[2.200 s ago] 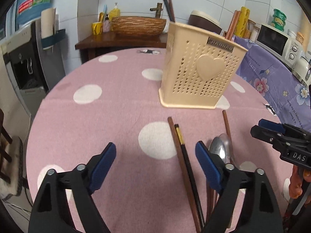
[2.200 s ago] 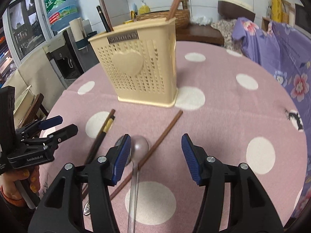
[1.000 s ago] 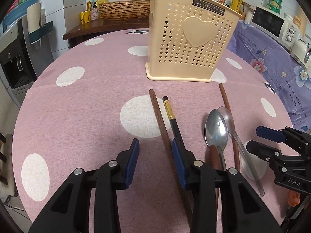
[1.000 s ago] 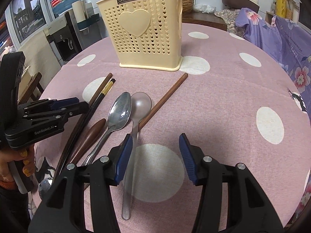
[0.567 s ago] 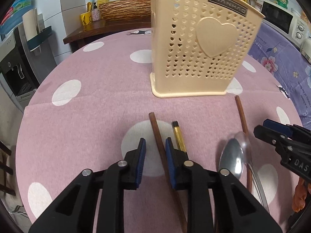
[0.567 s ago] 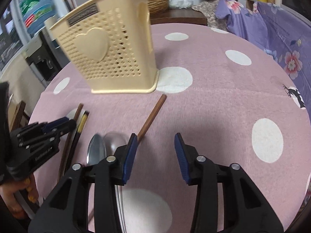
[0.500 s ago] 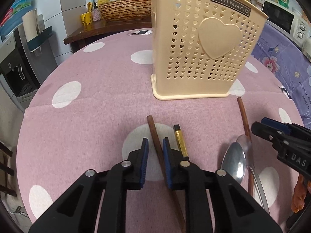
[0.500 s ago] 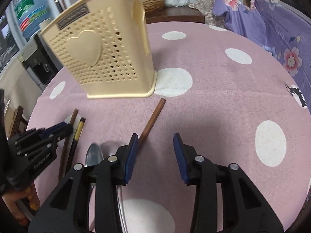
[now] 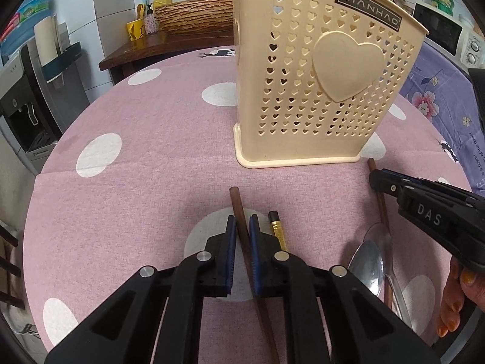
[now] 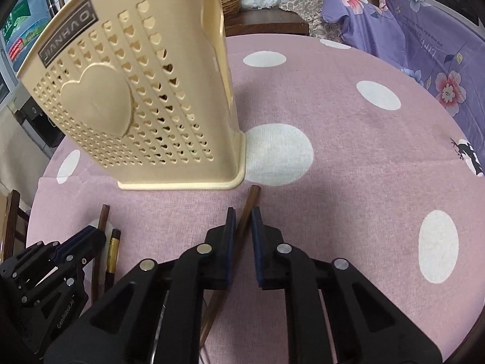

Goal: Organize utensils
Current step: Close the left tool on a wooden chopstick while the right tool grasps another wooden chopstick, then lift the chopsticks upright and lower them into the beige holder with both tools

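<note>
A cream perforated utensil holder (image 9: 321, 88) stands on the pink polka-dot table (image 9: 136, 157); it also shows in the right wrist view (image 10: 136, 106). My left gripper (image 9: 241, 227) is shut on a brown wooden chopstick (image 9: 238, 209) lying in front of the holder. A black chopstick with a gold band (image 9: 276, 230) lies just right of it. My right gripper (image 10: 242, 221) is shut on another brown chopstick (image 10: 251, 198) near the holder's right corner. Two metal spoons (image 9: 368, 261) lie to the right in the left wrist view.
A purple floral cloth (image 10: 424, 39) covers furniture at the right. A wooden side table with a woven basket (image 9: 194, 15) stands behind. A water dispenser (image 9: 27, 91) is at the left. A microwave (image 9: 445, 30) sits far right.
Both grippers moved forward and down towards the holder and closed: the left onto the left brown chopstick, the right onto the right brown chopstick.
</note>
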Tool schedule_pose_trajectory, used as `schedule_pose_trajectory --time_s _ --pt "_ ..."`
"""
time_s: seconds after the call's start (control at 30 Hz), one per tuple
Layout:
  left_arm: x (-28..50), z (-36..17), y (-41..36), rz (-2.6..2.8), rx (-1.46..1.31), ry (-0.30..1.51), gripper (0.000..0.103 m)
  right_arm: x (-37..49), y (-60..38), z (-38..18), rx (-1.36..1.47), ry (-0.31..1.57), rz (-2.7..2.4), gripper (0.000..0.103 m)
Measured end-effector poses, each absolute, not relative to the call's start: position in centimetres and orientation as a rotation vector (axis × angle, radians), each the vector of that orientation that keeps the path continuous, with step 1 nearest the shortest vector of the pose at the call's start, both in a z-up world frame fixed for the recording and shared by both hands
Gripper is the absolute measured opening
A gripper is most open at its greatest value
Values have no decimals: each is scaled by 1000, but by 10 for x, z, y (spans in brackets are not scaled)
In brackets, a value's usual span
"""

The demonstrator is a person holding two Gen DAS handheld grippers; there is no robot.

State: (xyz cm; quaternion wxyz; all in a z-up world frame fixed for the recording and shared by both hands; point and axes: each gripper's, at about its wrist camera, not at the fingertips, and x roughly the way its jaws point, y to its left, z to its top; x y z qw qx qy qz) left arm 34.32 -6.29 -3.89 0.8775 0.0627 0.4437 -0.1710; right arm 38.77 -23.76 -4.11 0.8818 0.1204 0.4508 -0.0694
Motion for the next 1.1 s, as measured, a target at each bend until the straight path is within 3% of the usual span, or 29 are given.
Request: schedule_pose_trajectory --time_s 0.43,1.1 --pt "360 -28 -47 -348 24 910 9 397 -278 -15 341 844 -140 9" --pt "345 49 -35 -383 -45 707 8 356 -299 83 300 560 -41 8"
